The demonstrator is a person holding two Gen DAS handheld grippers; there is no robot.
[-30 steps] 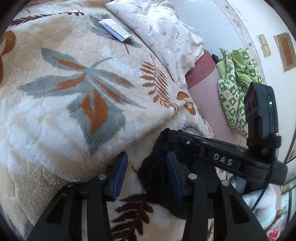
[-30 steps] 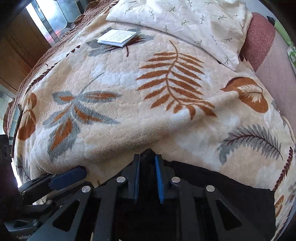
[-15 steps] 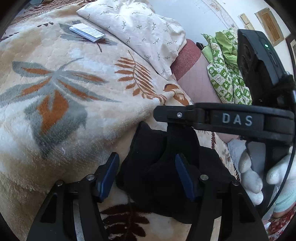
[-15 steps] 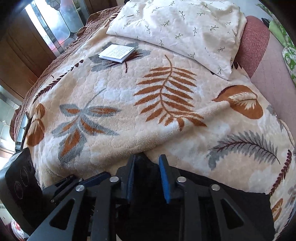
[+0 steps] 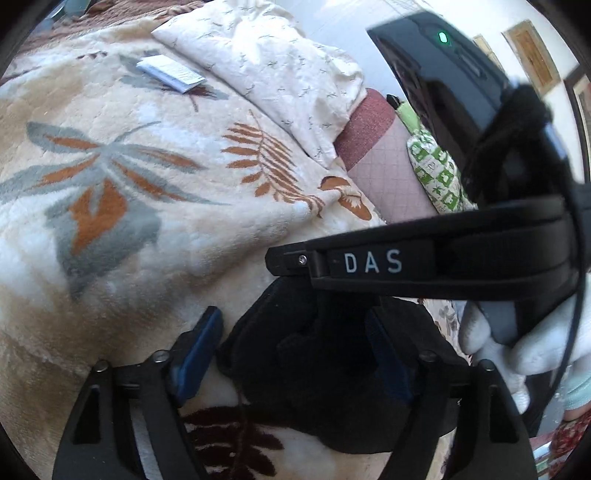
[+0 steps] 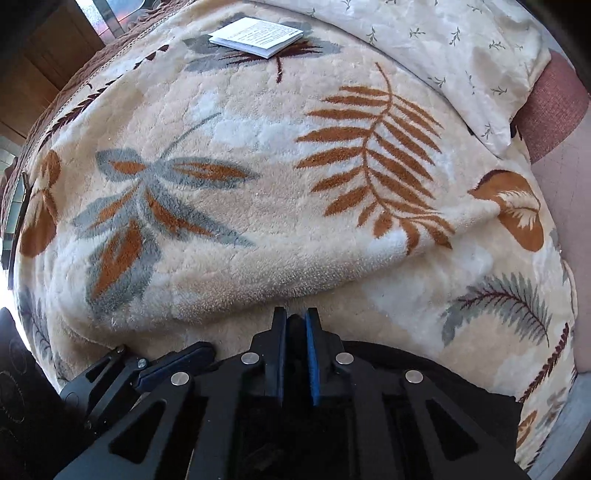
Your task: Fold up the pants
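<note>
The black pants [image 5: 306,362] lie bunched on a beige leaf-print blanket [image 5: 147,221] near the bed's front edge. My left gripper [image 5: 291,347] is open, its blue pads on either side of the bunched black cloth. My right gripper [image 6: 295,332] is shut on a fold of the pants [image 6: 424,391], which spread out below and to the right of it. In the left wrist view the right gripper's black body [image 5: 424,262], marked DAS, crosses just above the cloth, held by a white-gloved hand [image 5: 517,339].
A white patterned pillow [image 5: 273,74] lies at the head of the bed. A small white booklet [image 6: 258,35] rests on the blanket near it. A green patterned bundle [image 5: 436,173] sits off the bed's right side, past a pinkish mattress [image 5: 391,173].
My left gripper has opened wider and moved forward around the bunched pants. My right gripper has closed tighter on the fold. The right gripper's body has come closer in the left view.
</note>
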